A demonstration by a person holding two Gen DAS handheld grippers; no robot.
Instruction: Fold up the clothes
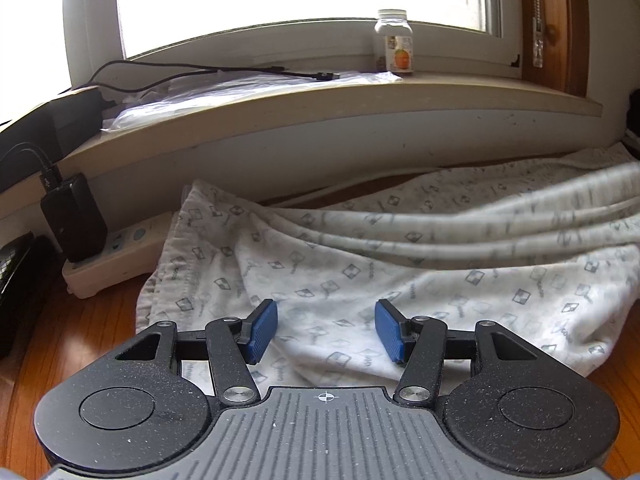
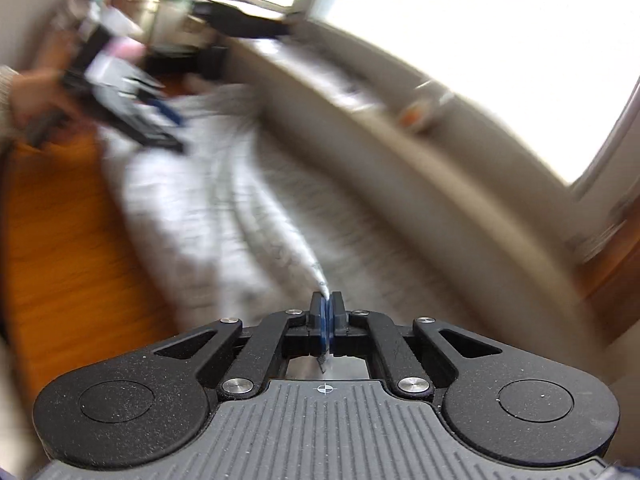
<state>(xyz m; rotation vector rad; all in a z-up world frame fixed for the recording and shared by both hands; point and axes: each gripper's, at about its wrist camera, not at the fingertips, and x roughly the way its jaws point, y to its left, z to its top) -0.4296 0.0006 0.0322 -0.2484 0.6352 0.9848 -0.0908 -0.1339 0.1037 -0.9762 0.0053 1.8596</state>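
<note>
Between the 2 blue pads of the right gripper [image 2: 327, 312], a bunched edge of the white patterned garment [image 1: 340, 280] is pinched tight, the pads pressed together on it with a small tag of cloth showing behind them. From that pinch the cloth is stretched away ahead and to the left as a taut ridge; the rest of this view is badly blurred. Far ahead and left of the fingers, the left gripper [image 2: 132, 116] is seen, held in a person's hand [image 2: 28, 100] over the far end of the garment.

The left gripper's fingers [image 1: 262, 330] are spread wide apart, and nothing is held between them; whether they touch the cloth cannot be told. The garment lies below and ahead of them on the wooden floor [image 1: 60, 360], with loose folds rising to the right. Left of the fingers, a white power strip [image 1: 120, 256] with a black adapter [image 1: 74, 216] is set against the wall. Further ahead, a bottle [image 1: 394, 42] and a black cable [image 1: 200, 68] rest on the windowsill [image 1: 360, 96].
</note>
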